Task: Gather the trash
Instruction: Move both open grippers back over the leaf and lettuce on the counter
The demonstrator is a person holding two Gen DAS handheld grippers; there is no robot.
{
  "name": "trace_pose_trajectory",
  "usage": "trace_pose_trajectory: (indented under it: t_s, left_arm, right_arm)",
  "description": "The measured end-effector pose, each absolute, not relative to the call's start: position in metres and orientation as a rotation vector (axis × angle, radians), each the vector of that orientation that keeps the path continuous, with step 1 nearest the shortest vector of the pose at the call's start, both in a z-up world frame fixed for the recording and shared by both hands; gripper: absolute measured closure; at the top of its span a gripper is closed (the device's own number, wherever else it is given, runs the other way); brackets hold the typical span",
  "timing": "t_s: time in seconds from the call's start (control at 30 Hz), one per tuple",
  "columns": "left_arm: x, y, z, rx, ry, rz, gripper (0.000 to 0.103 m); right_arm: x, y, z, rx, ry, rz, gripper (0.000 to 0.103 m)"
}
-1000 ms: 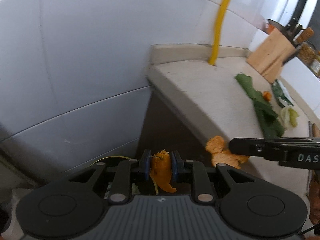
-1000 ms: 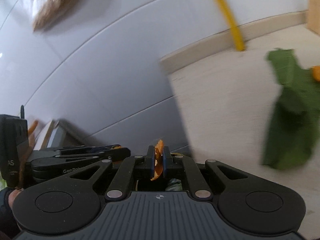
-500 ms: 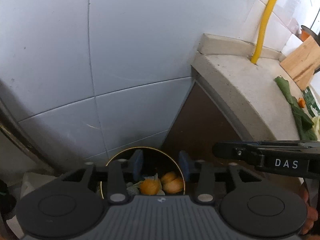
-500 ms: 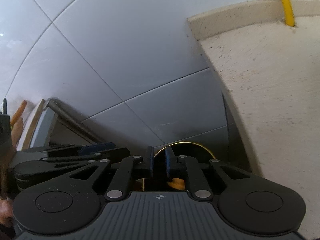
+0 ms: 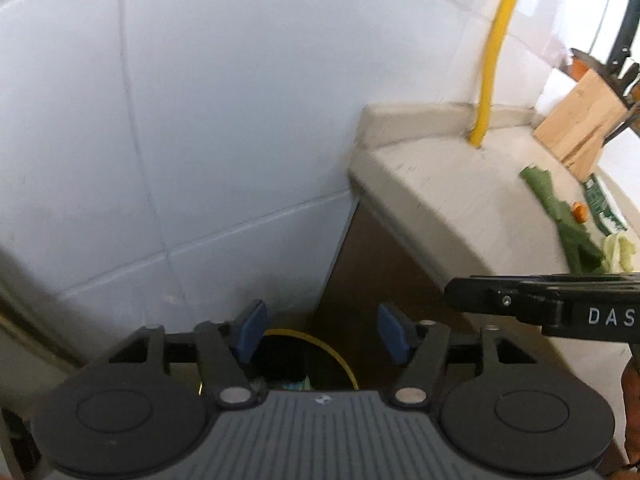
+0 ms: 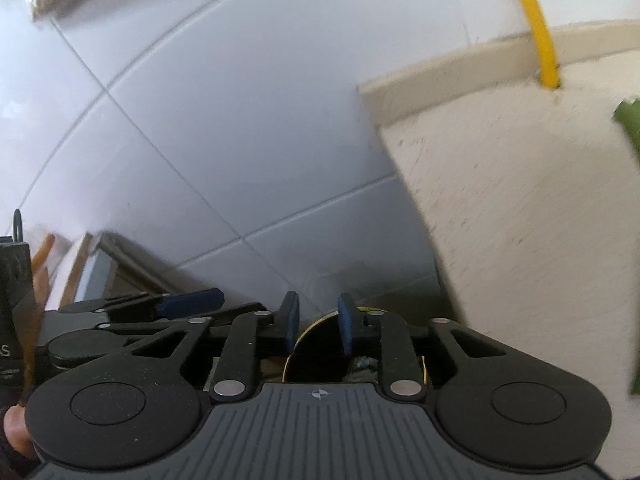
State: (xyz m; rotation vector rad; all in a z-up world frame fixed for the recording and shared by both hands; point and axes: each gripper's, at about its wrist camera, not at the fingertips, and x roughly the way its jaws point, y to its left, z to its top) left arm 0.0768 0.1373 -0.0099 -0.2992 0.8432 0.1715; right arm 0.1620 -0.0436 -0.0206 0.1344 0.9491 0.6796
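Blue-padded grippers are hanging empty over the bin (image 5: 320, 354).
Left gripper (image 5: 318, 332) is standing wide, right gripper (image 6: 318, 326) narrow, jaws just opening; leaving now is risking missed green leaves (image 5: 568, 220).

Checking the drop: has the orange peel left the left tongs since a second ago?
Yes. The left tongs have just been opening and hold nothing, above the bin.

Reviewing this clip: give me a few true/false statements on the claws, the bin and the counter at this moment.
1. The left claw grips an orange peel. False: its jaws are open and empty.
2. The right claw is open with nothing between its pads. True.
3. A yellow-rimmed bin sits below both claws. True.
4. The counter holds no scraps. False: a green leaf lies there.
5. A yellow pipe rises from the counter. True.
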Motion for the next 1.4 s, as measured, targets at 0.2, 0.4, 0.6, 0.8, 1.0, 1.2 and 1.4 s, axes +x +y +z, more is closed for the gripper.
trace_pose_trajectory:
  t_s: [0.2,0.4,0.6,0.8,1.0,1.2,1.4]
  left_arm:
    - [0.094,0.123,0.003,-0.257,0.821,0.109,0.044]
    - [0.105,0.105,0.012,-0.224,0.814,0.054,0.042]
    - [0.113,0.085,0.022,-0.170,0.793,0.008,0.038]
    - [0.123,0.065,0.031,-0.126,0.774,-0.035,0.037]
    - [0.132,0.045,0.041,-0.107,0.743,-0.082,0.035]
    - [0.149,0.020,0.048,-0.085,0.723,-0.139,0.034]
    - [0.173,-0.010,0.054,-0.048,0.705,-0.205,0.033]
  right_arm:
    - [0.156,-0.060,0.002,0.127,0.853,0.632,0.056]
    - [0.151,-0.079,0.012,0.148,0.795,0.565,0.042]
    - [0.147,-0.100,0.015,0.186,0.765,0.507,0.040]
    - [0.142,-0.125,0.020,0.215,0.731,0.454,0.034]
    - [0.137,-0.158,0.025,0.229,0.692,0.367,0.028]
    - [0.134,-0.201,0.027,0.239,0.652,0.238,0.026]
    - [0.139,-0.244,0.024,0.245,0.632,0.119,0.023]
